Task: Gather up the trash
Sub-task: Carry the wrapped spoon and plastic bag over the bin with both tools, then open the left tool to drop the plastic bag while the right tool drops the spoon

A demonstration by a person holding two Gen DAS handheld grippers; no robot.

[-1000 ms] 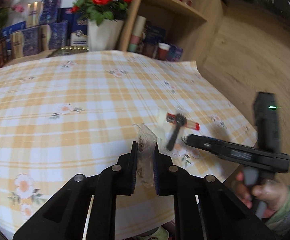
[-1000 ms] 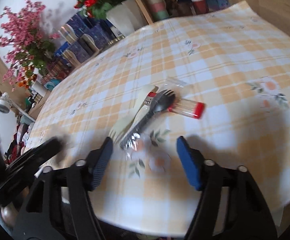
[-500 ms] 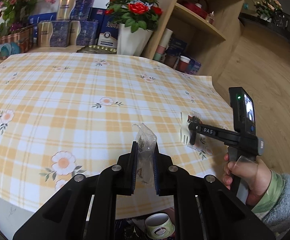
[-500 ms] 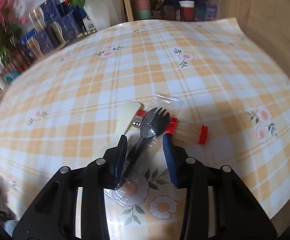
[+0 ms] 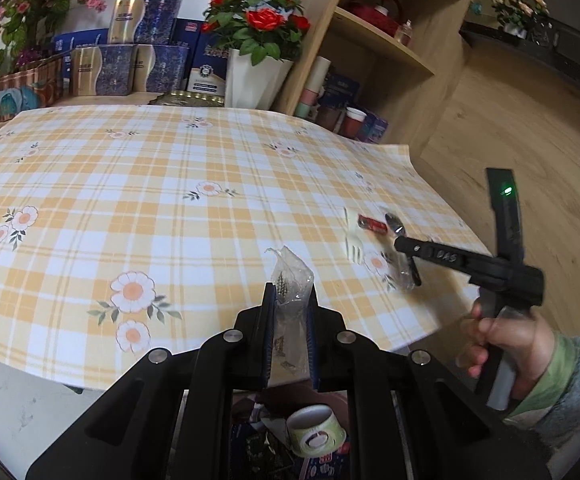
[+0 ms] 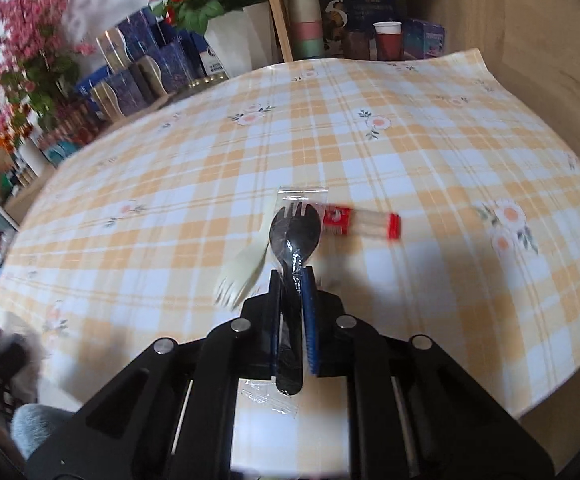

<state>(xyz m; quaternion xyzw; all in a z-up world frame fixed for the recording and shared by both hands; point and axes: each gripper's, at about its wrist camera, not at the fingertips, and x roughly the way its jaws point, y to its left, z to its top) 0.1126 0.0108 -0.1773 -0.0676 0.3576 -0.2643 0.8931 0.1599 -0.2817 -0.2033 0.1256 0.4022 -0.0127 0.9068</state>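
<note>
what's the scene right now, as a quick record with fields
left gripper: shut on clear wrapper
right gripper: jaws just closed, shut on black spork in its clear sleeve
on table: cream fork, red-capped tube
below table edge: paper cup among other trash

The right gripper (image 6: 293,276), whose jaws stood wide apart beside the toothpick tube (image 6: 364,222), has closed on the wrapped black spork (image 6: 294,236), lifting it.
</note>
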